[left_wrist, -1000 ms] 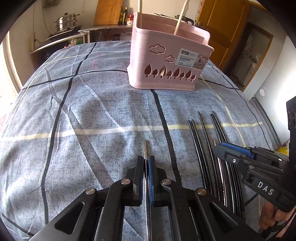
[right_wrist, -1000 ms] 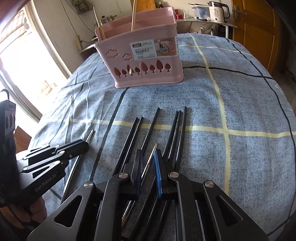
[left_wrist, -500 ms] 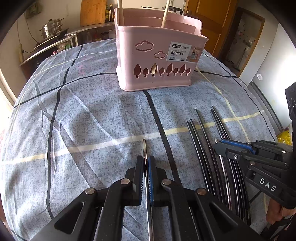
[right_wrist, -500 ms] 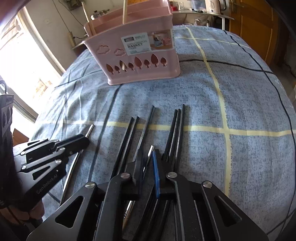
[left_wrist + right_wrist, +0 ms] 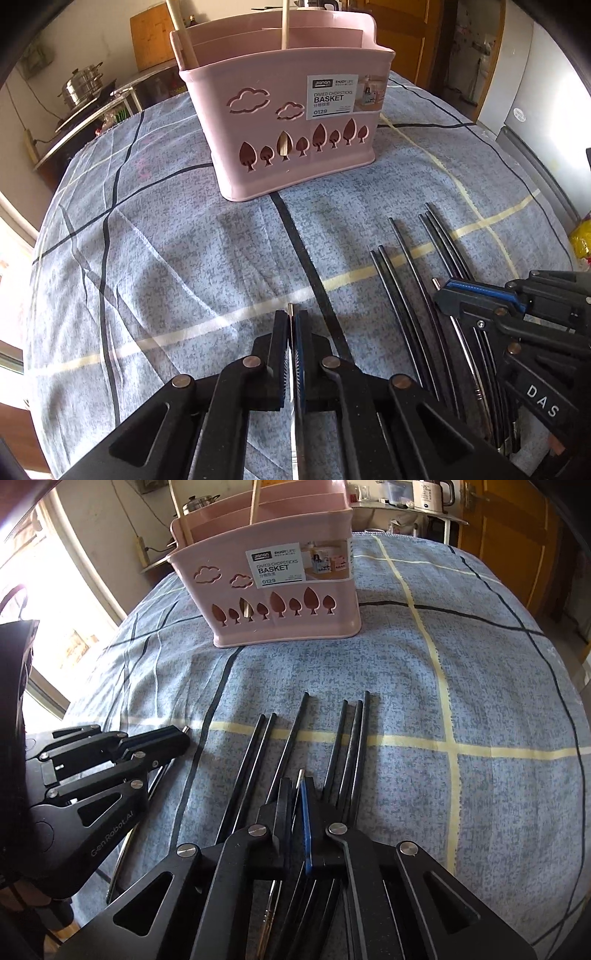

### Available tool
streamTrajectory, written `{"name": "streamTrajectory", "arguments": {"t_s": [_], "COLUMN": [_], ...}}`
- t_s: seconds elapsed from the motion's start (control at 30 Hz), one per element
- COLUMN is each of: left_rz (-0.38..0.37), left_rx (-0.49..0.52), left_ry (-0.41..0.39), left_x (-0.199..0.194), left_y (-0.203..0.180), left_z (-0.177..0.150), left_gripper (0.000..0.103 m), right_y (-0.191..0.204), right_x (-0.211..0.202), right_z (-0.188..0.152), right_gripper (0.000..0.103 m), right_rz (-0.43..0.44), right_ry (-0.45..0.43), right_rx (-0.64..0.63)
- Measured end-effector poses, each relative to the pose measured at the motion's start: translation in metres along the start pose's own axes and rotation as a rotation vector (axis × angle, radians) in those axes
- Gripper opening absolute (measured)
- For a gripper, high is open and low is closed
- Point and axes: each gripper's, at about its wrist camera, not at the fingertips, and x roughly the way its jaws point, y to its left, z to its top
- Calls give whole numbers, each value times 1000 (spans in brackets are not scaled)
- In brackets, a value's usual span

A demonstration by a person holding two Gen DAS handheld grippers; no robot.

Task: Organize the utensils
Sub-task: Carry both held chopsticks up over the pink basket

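A pink divided chopstick basket [image 5: 288, 122] [image 5: 273, 590] stands at the far middle of the table with two wooden sticks in it. Several black chopsticks [image 5: 406, 280] [image 5: 347, 738] lie side by side on the cloth. My left gripper [image 5: 291, 321] is shut on a silver metal chopstick [image 5: 290, 309], held above the cloth; it also shows at the left of the right wrist view [image 5: 173, 738]. My right gripper [image 5: 299, 786] is shut on another silver metal chopstick [image 5: 300, 777] among the black ones; it shows at the right of the left wrist view [image 5: 443, 291].
A blue checked cloth [image 5: 184, 258] covers the table. A steel pot [image 5: 83, 85] stands on a counter at the far left, a kettle [image 5: 432, 494] on a shelf at the far right. Wooden doors stand behind.
Both grippers have moved forward toward the pink basket, which now looms larger. The right gripper has closed on the silver chopstick. The left keeps its hold.
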Motion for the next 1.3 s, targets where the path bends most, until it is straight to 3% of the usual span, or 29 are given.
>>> {"name": "streamTrajectory", "arguments": {"t_s": [0.27,0.73,1.3], "left_rz": [-52,-106,-128], "left_rx": [-91,-180,-208], "left_ry": [-102,-353,-359], "left_x": [-40,-137,-151], "left_y": [23,56,62], "left_z": [10,46,46], "left_gripper": [3,3,3], "right_y": [-7,0,-2], "right_x": [-34,-109,-134], "right_z": [13,56,58], "right_gripper": [3,3,2], "right_rz": [73,78,80], "right_ry": [-93,-320,-392], "right_rx": [22,-28,-52]}}
